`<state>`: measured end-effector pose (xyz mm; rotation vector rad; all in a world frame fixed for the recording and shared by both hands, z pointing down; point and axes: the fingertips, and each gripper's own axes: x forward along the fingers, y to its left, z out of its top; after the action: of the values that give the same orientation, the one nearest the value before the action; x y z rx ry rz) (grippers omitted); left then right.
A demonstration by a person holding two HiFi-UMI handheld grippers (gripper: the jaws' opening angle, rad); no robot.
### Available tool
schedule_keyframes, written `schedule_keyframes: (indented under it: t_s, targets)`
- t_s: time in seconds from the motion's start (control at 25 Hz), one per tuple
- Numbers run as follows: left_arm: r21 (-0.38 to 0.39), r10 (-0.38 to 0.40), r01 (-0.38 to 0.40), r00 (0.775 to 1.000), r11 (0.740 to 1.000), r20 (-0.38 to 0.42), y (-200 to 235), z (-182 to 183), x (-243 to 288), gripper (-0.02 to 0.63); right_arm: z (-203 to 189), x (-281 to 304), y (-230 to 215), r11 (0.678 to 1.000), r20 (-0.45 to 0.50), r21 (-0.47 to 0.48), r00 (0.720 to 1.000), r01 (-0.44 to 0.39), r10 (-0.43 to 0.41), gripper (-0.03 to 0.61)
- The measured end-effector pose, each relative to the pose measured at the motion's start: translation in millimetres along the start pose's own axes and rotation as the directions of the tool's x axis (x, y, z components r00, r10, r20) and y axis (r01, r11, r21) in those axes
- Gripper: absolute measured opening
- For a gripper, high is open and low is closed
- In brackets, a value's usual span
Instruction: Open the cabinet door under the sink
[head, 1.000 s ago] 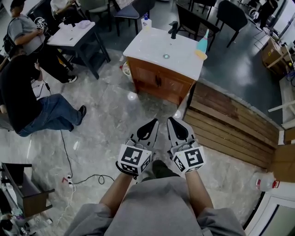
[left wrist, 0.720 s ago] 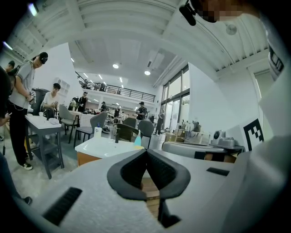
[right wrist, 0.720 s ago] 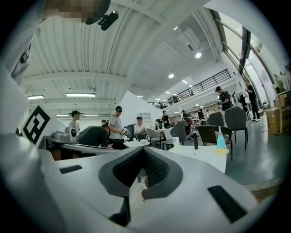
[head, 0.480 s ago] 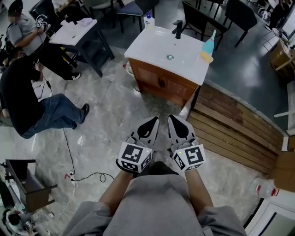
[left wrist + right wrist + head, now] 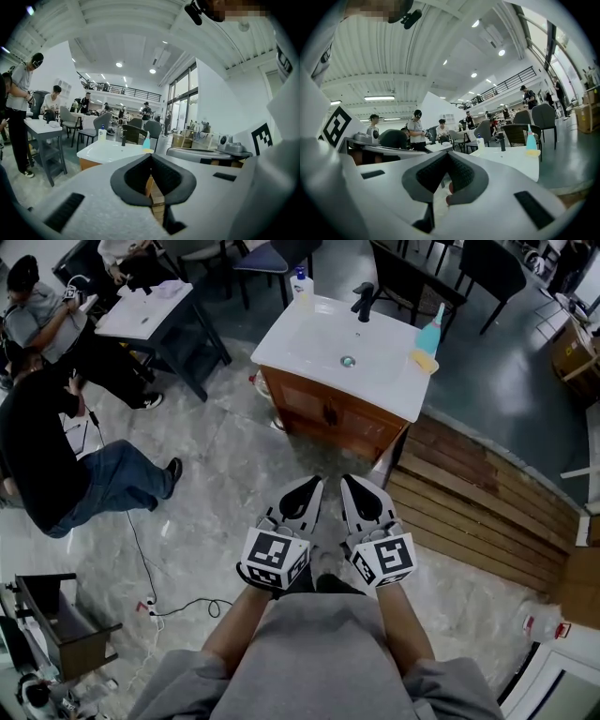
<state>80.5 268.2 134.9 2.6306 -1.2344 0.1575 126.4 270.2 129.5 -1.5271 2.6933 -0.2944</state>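
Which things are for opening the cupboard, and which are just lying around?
For the job: cabinet door, closed, under the sink; left gripper and right gripper, both shut, empty.
Just lying about: blue bottle, pump bottle, floor cable, small table.

This looks like a large open test hall or lab, not a home. A sink cabinet (image 5: 333, 416) stands alone on the marble floor (image 5: 225, 474). People (image 5: 56, 456) sit nearby among office chairs (image 5: 270, 257), and a cable (image 5: 141, 554) trails loose. The high ceiling (image 5: 131, 28), balcony railing (image 5: 117, 88) and tall windows (image 5: 180, 108) suggest a commercial building.
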Motion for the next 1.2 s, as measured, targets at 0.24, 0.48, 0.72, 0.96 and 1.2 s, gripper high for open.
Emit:
schedule_keyframes:
  t_s: [0.24, 0.48, 0.72, 0.96, 1.2]
  targets:
    - [-0.006, -0.036, 0.036, 0.999, 0.999, -0.028, 35, 1, 34, 0.008, -3, 42, -20, 0.999, -0.011, 0.01, 0.999, 0.041, -0.041, 0.009]
    - [-0.014, -0.08, 0.079, 0.995, 0.997, -0.051, 80, 2, 69, 0.008, -10, 93, -38, 0.995, -0.031, 0.025, 0.995, 0.092, -0.091, 0.009]
    - [-0.043, -0.115, 0.111, 0.989, 0.993, -0.089, 121, -6, 97, 0.008, -21, 134, -54, 0.988, -0.062, 0.043, 0.987, 0.15, -0.147, 0.009]
    - [-0.088, -0.159, 0.149, 0.98, 0.985, -0.116, 148, -17, 115, 0.008, -32, 161, -63, 0.978, -0.101, 0.047, 0.975, 0.201, -0.195, 0.009]
    - [-0.13, -0.184, 0.166, 0.973, 0.978, -0.138, 169, -38, 134, 0.008, -53, 181, -74, 0.97, -0.138, 0.049, 0.964, 0.236, -0.228, 0.009]
